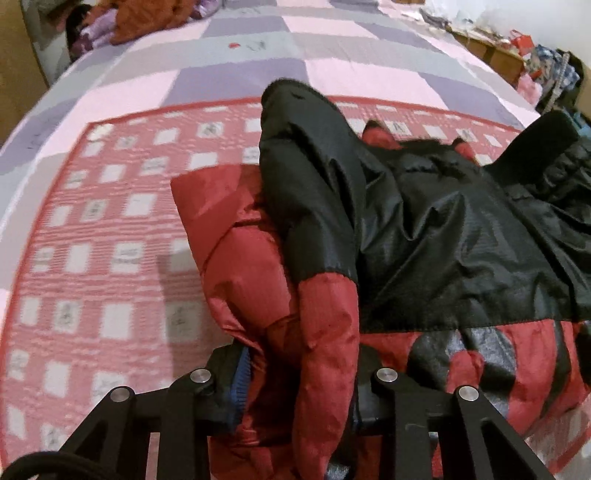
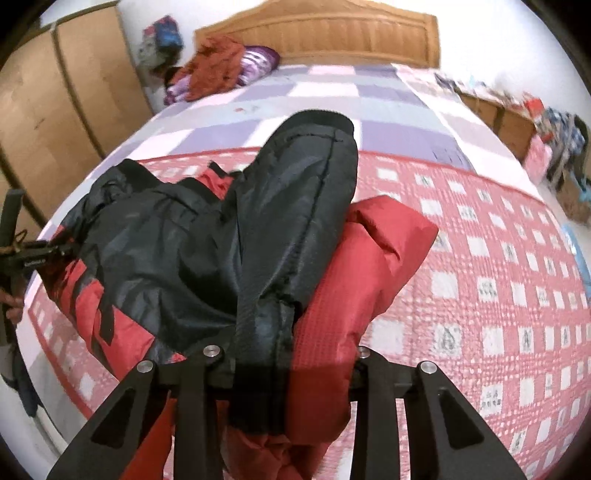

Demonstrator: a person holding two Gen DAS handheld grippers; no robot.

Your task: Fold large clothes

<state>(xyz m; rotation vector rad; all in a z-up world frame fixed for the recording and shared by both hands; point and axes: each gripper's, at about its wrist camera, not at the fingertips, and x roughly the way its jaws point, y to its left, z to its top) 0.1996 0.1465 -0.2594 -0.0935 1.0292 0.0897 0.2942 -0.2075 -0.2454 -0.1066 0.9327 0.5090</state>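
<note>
Left wrist view, jacket [image 1: 424, 229] hides fingertips

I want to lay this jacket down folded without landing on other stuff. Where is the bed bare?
Bare: the red checked blanket left of the jacket, and the purple-pink sheet between blanket and headboard. Crowded: the clothes pile at the headboard's left corner.

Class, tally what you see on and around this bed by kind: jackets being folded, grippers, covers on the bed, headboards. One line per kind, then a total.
Red and black jacket: 1
Grippers, left gripper and right gripper, each clamped on jacket fabric: 2
Bed covers, red checked blanket and pink and purple sheet: 2
Wooden headboard: 1
Total: 6
</note>
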